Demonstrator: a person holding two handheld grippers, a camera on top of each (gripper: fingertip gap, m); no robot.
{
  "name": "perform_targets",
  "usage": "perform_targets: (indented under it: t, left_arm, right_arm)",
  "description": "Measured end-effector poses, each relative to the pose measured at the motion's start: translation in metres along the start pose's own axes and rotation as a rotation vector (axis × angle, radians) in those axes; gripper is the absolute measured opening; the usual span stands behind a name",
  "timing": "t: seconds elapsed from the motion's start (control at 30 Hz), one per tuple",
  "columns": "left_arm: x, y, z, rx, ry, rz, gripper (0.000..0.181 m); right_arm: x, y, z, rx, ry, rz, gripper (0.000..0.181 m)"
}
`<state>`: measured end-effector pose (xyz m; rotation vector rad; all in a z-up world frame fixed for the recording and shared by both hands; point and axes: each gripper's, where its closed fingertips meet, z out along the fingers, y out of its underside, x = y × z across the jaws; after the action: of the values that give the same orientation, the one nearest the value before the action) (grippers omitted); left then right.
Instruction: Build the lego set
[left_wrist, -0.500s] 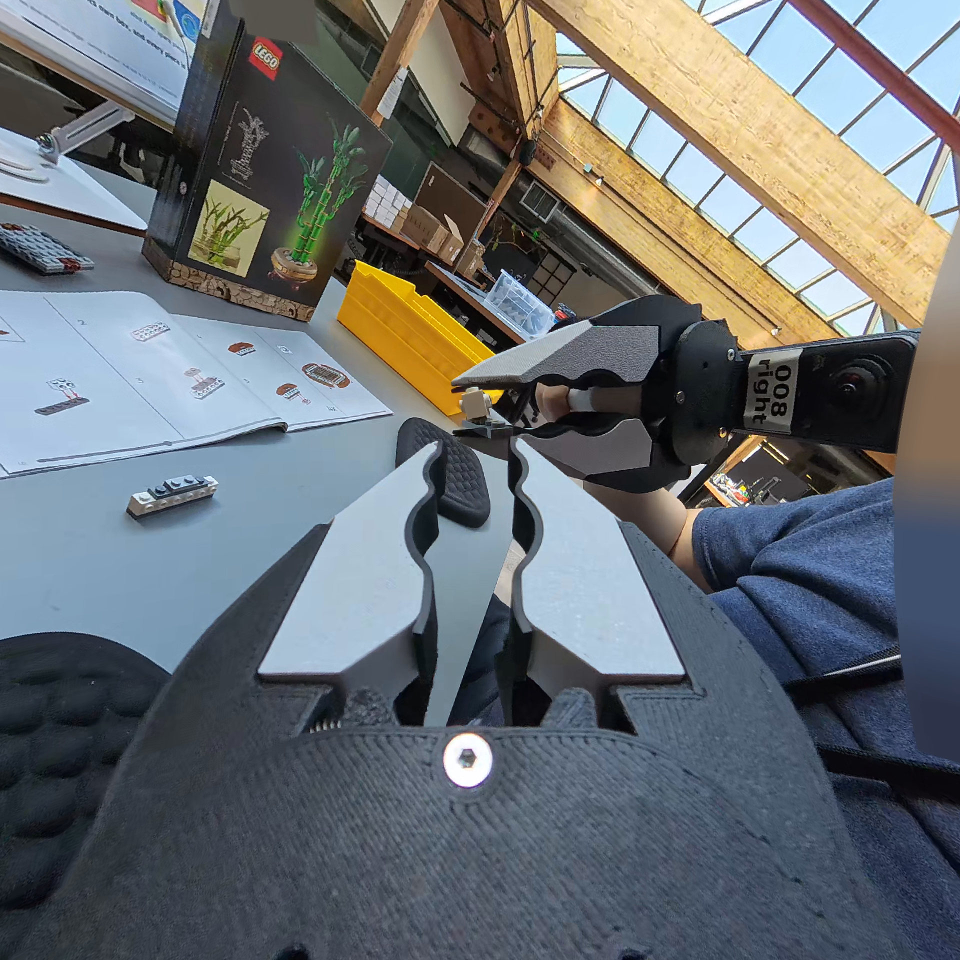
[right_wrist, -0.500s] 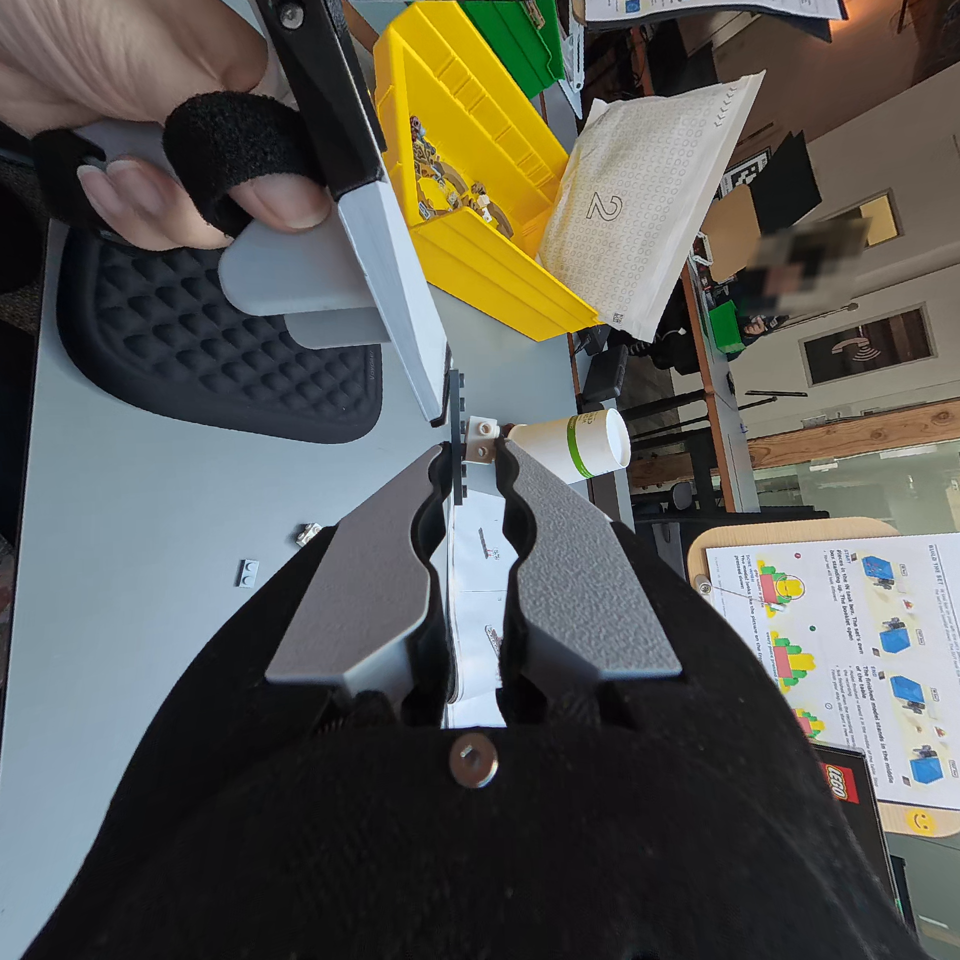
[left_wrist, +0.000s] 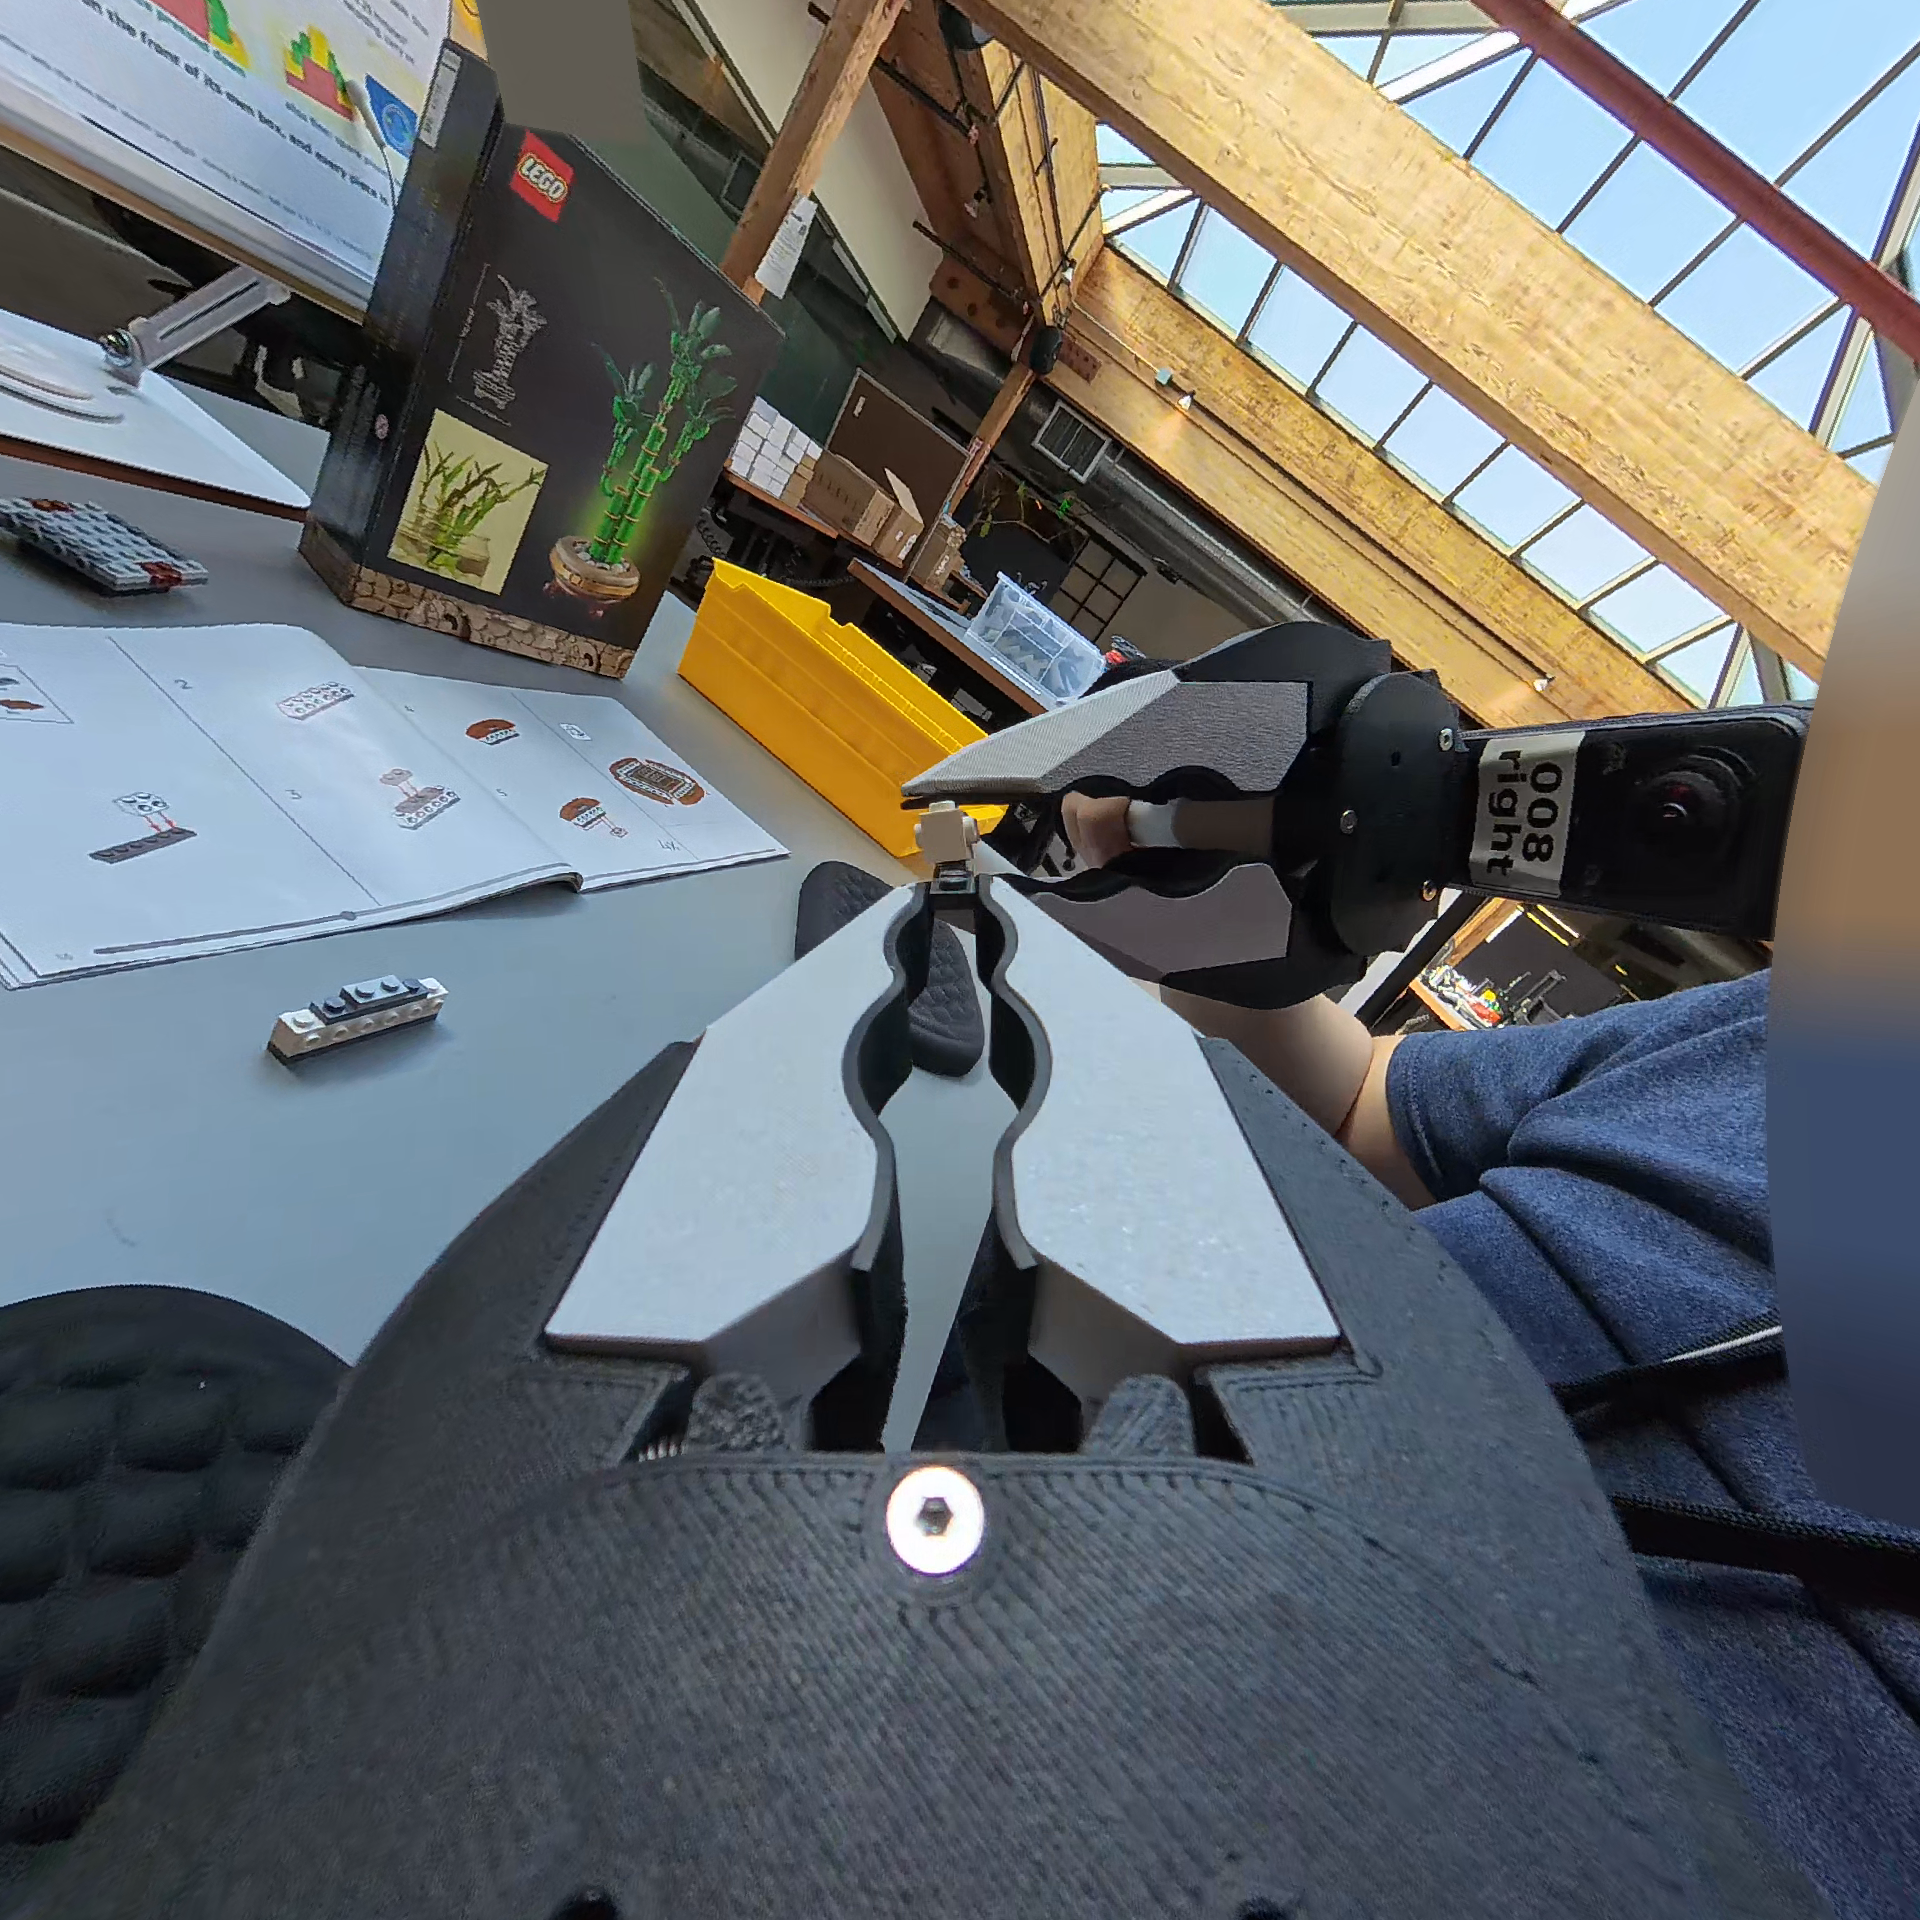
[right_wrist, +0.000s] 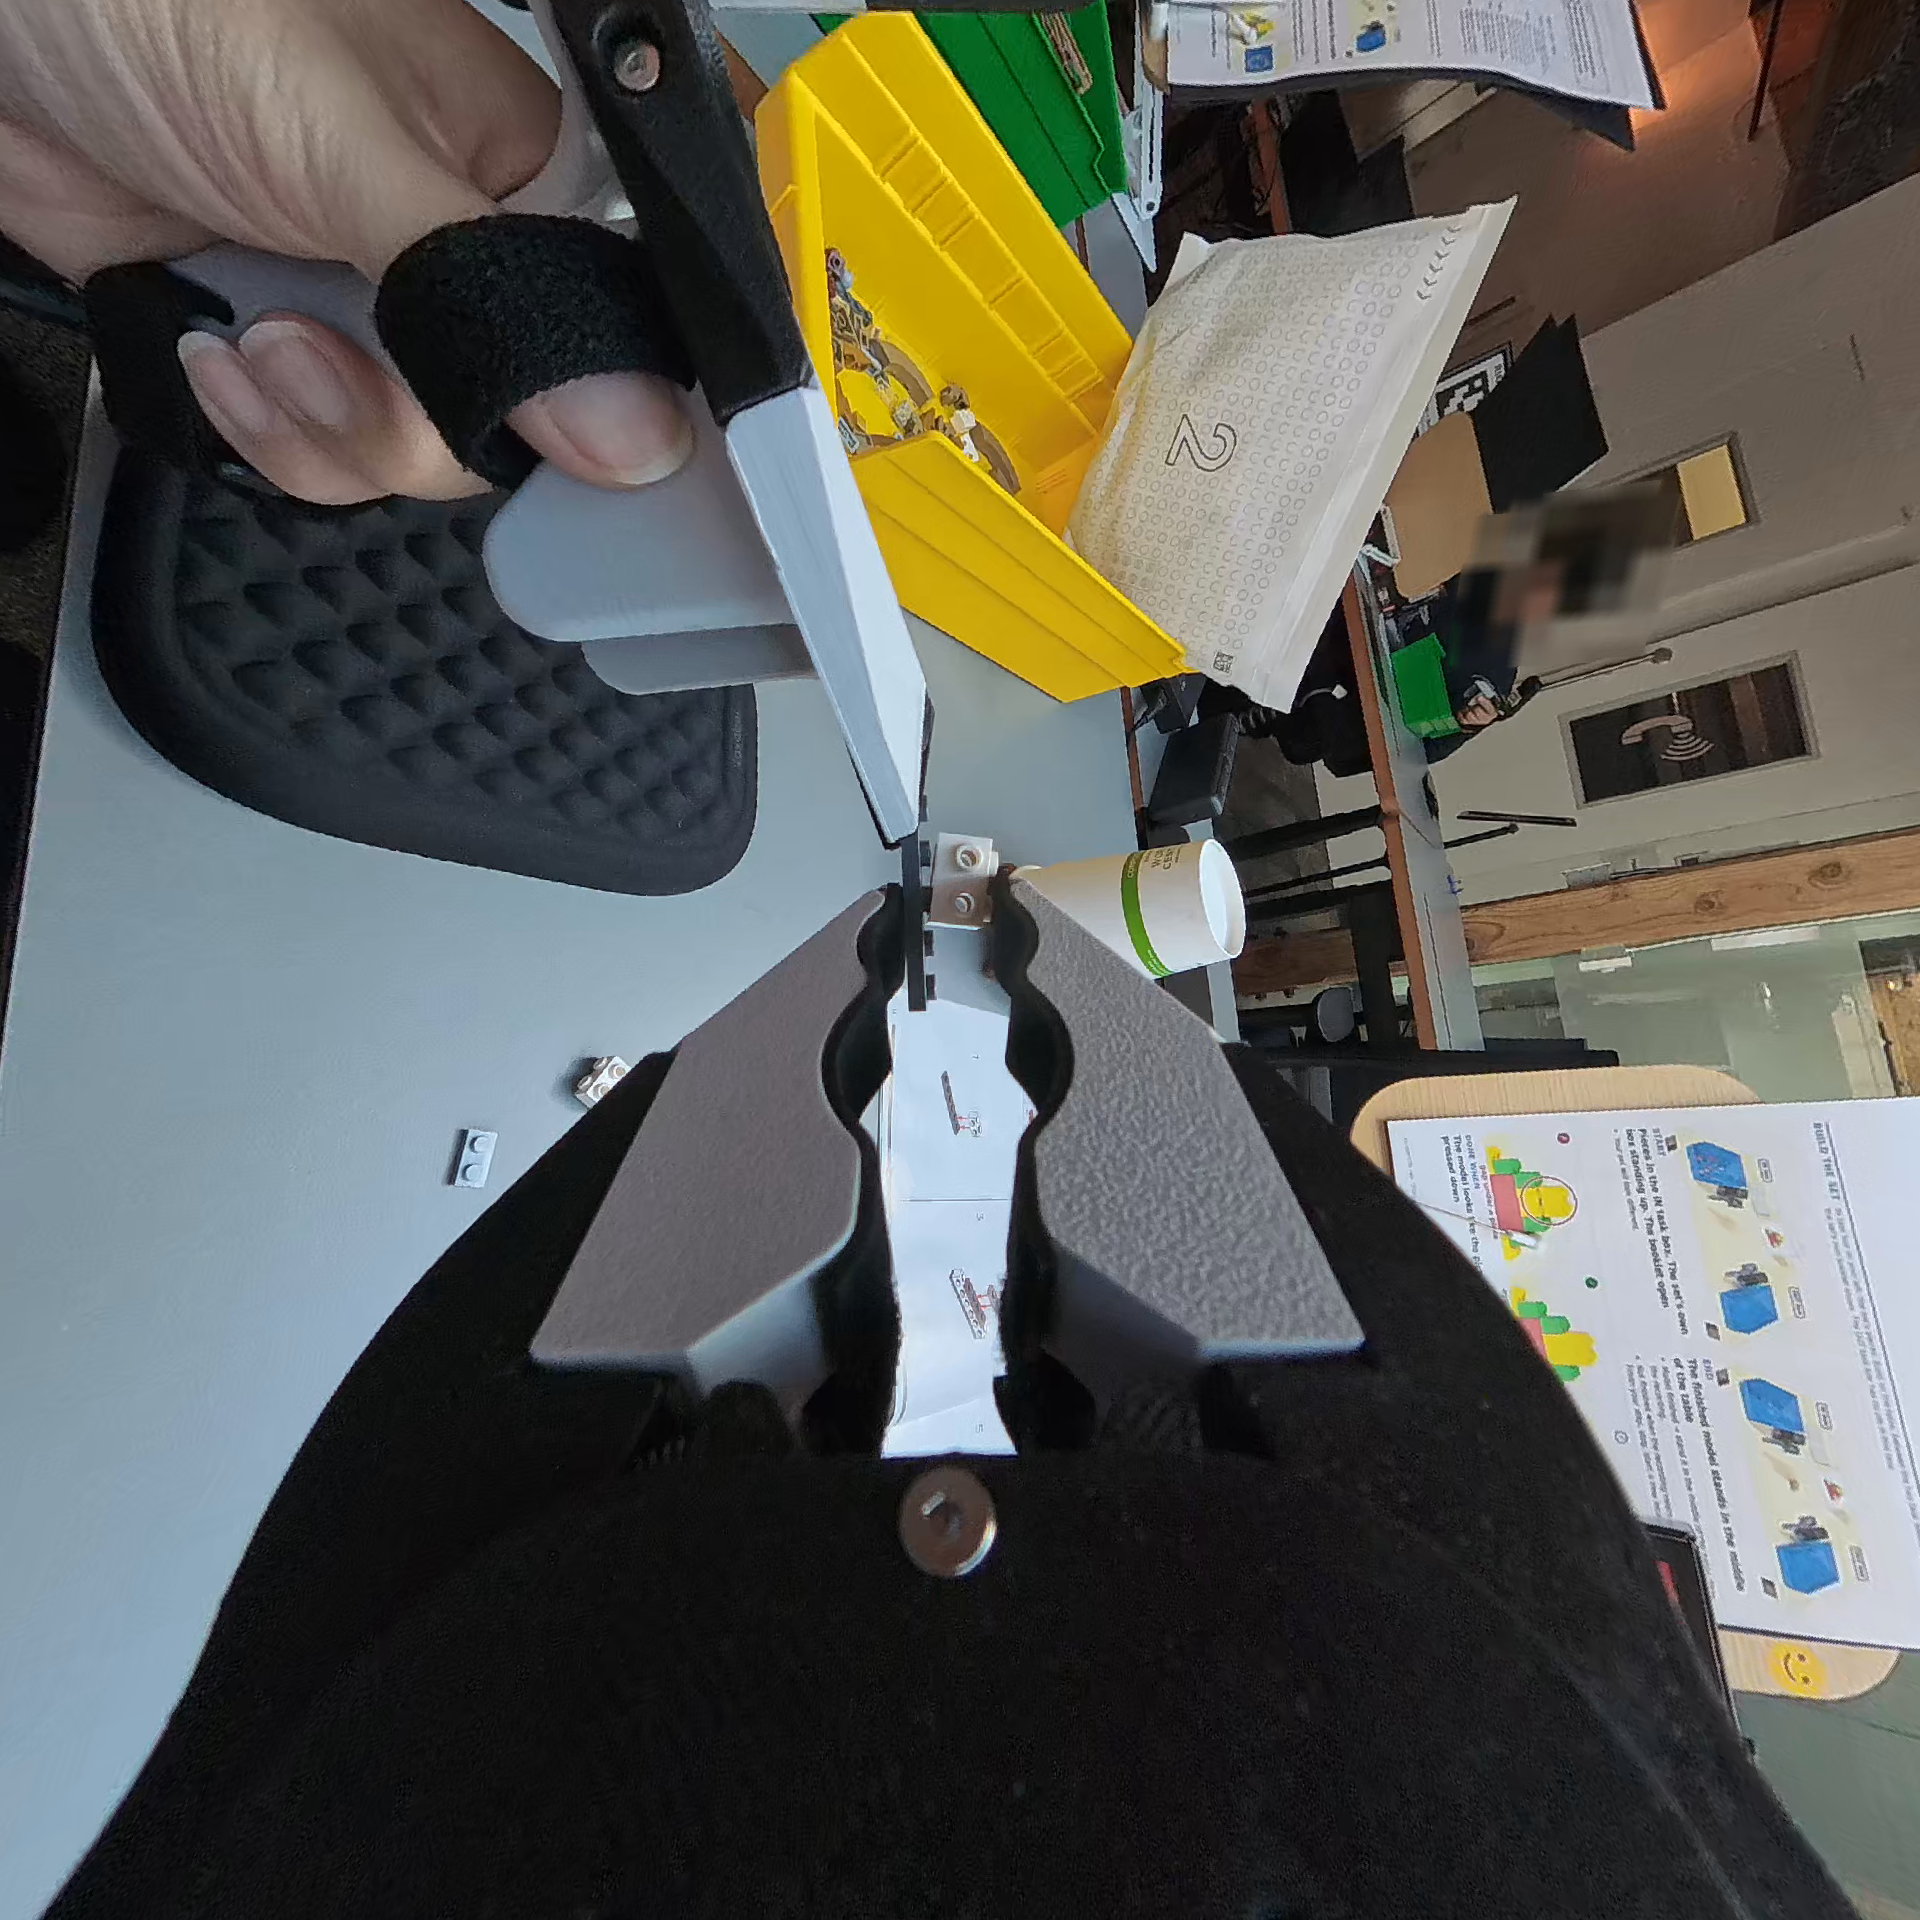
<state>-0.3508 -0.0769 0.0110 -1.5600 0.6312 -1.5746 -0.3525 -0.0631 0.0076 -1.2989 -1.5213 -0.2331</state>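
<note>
A thin dark plate (right_wrist: 916, 956) with a small white brick (right_wrist: 961, 883) on its side is held in the air between both grippers. My right gripper (right_wrist: 943, 896) is shut on the plate and brick, one finger on each side. My left gripper (left_wrist: 951, 896) is shut on the end of the same plate (left_wrist: 951, 885). In the left wrist view the white brick (left_wrist: 943, 828) sits just above the left fingertips, between the right gripper's fingers (left_wrist: 1122, 743). In the right wrist view the left gripper's finger (right_wrist: 831, 623) comes down from above onto the plate's top end.
On the grey table (left_wrist: 208, 1143) lie an open instruction booklet (left_wrist: 312, 790), a small white and black assembly (left_wrist: 358, 1013), a grey plate build (left_wrist: 99, 540) and a set box (left_wrist: 540, 395). A yellow bin (right_wrist: 935, 312), a white bag (right_wrist: 1278, 436), a paper cup (right_wrist: 1153, 904), loose pieces (right_wrist: 473, 1155) and a black pad (right_wrist: 416, 675) are nearby. Less than 4 cm separates the two grippers' tips.
My left gripper has moved up to the plate and closed on its end. The right gripper still holds the plate and brick in about the same place.
</note>
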Motion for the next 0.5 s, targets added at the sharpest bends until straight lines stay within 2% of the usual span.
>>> perform_targets:
  t: [0.2, 0.5]
  left_arm:
    - [0.0017, 0.001, -0.0015, -0.012, 0.026, -0.044, 0.005]
    - [-0.0015, -0.0009, 0.001, -0.017, 0.011, -0.073, 0.005]
  right_arm:
    - [-0.0025, -0.0033, -0.0014, 0.034, -0.017, -0.032, 0.016]
    - [-0.0002, 0.0, 0.0019, -0.006, -0.02, -0.029, 0.016]
